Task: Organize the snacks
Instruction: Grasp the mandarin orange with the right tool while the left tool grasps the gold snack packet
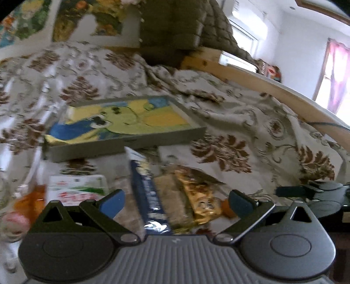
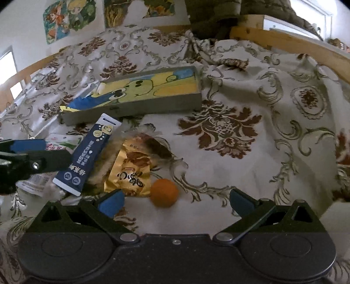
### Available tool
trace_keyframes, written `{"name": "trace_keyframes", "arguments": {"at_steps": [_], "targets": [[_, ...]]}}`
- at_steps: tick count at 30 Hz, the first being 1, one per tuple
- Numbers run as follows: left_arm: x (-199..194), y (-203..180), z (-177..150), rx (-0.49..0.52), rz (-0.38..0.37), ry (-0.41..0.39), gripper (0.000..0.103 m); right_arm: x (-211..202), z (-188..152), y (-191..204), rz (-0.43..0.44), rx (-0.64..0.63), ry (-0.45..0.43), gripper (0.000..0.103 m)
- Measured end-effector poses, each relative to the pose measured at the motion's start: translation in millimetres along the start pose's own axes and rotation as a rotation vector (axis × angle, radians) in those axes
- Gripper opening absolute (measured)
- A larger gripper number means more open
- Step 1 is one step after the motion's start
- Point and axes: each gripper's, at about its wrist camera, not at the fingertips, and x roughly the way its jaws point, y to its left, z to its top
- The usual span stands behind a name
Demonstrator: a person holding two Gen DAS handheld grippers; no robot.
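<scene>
A grey tray (image 2: 153, 104) with a yellow and blue cartoon bottom lies on the patterned bedspread. In front of it lies a pile of snacks: a dark blue stick packet (image 2: 86, 157), a gold wrapper (image 2: 129, 172), a clear-wrapped pastry (image 2: 151, 142), a white and green packet (image 2: 63, 141) and a small orange (image 2: 164, 192). My right gripper (image 2: 177, 202) is open, low over the bedspread, with the orange between its fingers' line. My left gripper (image 1: 177, 202) is open over the blue packet (image 1: 148, 196) and gold wrapper (image 1: 201, 196). The tray (image 1: 131, 142) lies just beyond.
A wooden bed rail (image 2: 295, 41) runs along the far right. Olive quilted bedding (image 1: 186, 26) is heaped at the head of the bed. Posters (image 2: 70, 19) hang on the wall. Bare bedspread (image 2: 251, 153) stretches to the right of the snacks. The right gripper's body (image 1: 321, 194) shows at the left view's right edge.
</scene>
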Motion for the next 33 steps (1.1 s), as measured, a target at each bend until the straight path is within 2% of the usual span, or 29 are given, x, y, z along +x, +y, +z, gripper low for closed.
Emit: {"name": "trace_keyframes", "arguments": {"at_steps": [10,14,16,17,18,20,25,30,32,33], "targets": [[46,-15,5,-0.022,-0.16,0.115,0.103,15,-7,6,0.068,-0.093,-0.025,0.086],[61,-9,6,-0.084,-0.224,0.153,0.103,22,-10,7,0.069,-0.105,-0.014,0.082],[65,-4,6,-0.128,-0.261,0.167,0.102,26,-11,4,0.069,-0.085,-0.005,0.076],[67,-2,6,-0.142,-0.272,0.17,0.102,28,-11,2,0.067,-0.074,-0.001,0.07],[69,-1,7,-0.153,-0.278,0.173,0.101,30,-11,1,0.064,-0.067,0.002,0.064],[73,0,8,-0.164,-0.28,0.174,0.1,33,-13,-1,0.054,-0.056,0.009,0.058],[86,1,8,-0.185,-0.271,0.225,0.085,35,-14,-1,0.062,-0.059,0.004,0.055],[95,1,7,-0.209,-0.265,0.229,0.084,39,-14,0,0.065,-0.06,0.001,0.054],[98,3,7,-0.218,-0.258,0.228,0.08,41,-14,0,0.068,-0.056,-0.001,0.053],[101,3,8,-0.214,-0.245,0.232,0.076,41,-14,-1,0.069,-0.054,-0.002,0.049]]}}
